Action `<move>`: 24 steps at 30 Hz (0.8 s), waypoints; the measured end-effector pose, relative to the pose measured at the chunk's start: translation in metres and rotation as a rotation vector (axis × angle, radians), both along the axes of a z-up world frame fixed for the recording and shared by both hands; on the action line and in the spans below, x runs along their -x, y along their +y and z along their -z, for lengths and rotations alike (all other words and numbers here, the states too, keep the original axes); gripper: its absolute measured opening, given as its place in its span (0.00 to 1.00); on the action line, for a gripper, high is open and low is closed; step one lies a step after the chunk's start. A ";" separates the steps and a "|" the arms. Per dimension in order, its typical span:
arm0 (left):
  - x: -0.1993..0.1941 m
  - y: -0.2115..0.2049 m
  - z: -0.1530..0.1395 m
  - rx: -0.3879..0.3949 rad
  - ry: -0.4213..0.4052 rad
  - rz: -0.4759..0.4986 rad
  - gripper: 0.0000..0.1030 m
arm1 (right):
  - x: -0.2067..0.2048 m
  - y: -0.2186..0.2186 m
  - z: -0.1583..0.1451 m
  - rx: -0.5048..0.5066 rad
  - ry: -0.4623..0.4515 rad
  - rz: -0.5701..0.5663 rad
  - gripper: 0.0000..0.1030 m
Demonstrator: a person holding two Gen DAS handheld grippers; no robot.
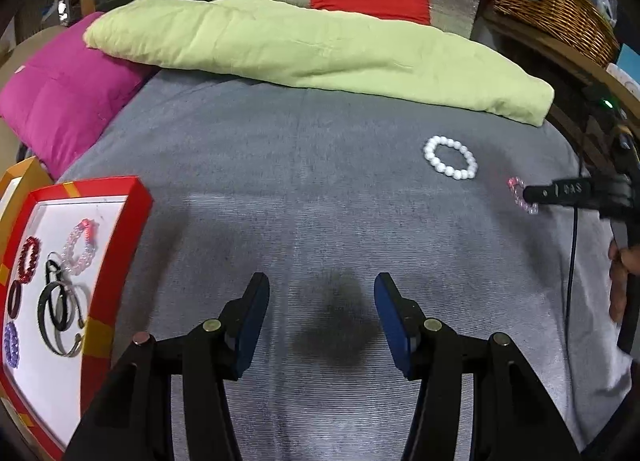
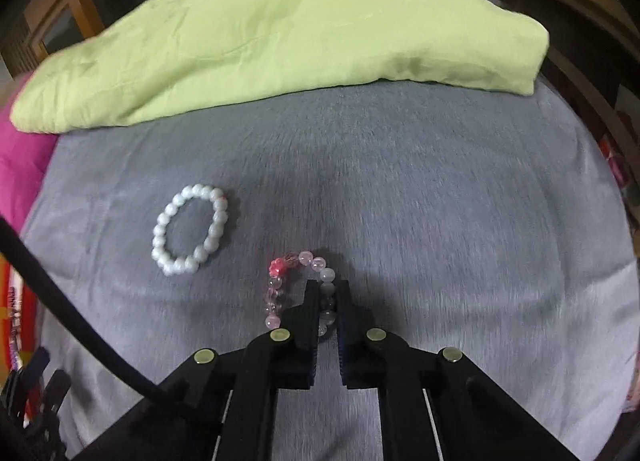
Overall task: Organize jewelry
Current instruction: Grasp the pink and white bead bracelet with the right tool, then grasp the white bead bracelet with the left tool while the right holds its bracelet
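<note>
Right gripper (image 2: 327, 293) pinched on the pink translucent bead bracelet (image 2: 280, 285) lying on the grey bedspread (image 2: 440, 201).
Its loop curls toward 10 o'clock — white bead bracelet (image 2: 190, 229) farther that way; left gripper (image 1: 322, 313) open, empty.

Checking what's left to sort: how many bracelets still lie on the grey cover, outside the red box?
2: the white bead bracelet lying free, and the pink bead bracelet beside it, pinched by the right gripper. None appear hidden.
</note>
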State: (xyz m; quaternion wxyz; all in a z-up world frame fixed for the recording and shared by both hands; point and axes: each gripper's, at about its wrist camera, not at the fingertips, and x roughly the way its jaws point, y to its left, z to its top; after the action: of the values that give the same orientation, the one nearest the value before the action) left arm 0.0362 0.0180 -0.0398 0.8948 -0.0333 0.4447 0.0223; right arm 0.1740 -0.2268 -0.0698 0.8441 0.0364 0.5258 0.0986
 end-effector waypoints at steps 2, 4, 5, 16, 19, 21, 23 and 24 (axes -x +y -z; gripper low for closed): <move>-0.007 -0.004 -0.003 0.009 0.009 0.008 0.54 | 0.012 -0.011 0.003 -0.054 -0.007 0.014 0.08; -0.021 -0.012 -0.009 0.017 0.017 0.025 0.54 | 0.022 -0.021 0.007 -0.118 -0.014 0.032 0.08; -0.032 -0.017 -0.012 0.028 0.026 0.029 0.54 | 0.027 -0.025 0.009 -0.148 -0.022 0.041 0.08; -0.153 -0.082 -0.002 0.087 0.155 0.016 0.48 | 0.020 -0.034 0.012 -0.276 -0.009 0.038 0.08; -0.169 -0.093 0.018 0.027 0.224 0.016 0.18 | 0.019 -0.035 0.011 -0.297 -0.001 0.034 0.08; -0.165 -0.096 0.016 -0.013 0.192 0.018 0.09 | 0.016 -0.036 0.013 -0.309 0.003 0.031 0.08; -0.157 -0.094 0.013 -0.009 0.183 0.026 0.09 | 0.015 -0.037 0.012 -0.319 0.004 0.030 0.08; -0.149 -0.091 0.011 -0.009 0.173 0.027 0.09 | 0.015 -0.037 0.012 -0.327 0.003 0.031 0.08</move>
State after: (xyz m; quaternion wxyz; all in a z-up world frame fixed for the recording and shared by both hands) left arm 0.1854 -0.0727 -0.0504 0.8535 -0.0213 0.5205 0.0153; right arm 0.1594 -0.2634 -0.0814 0.8276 0.1816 0.5032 0.1701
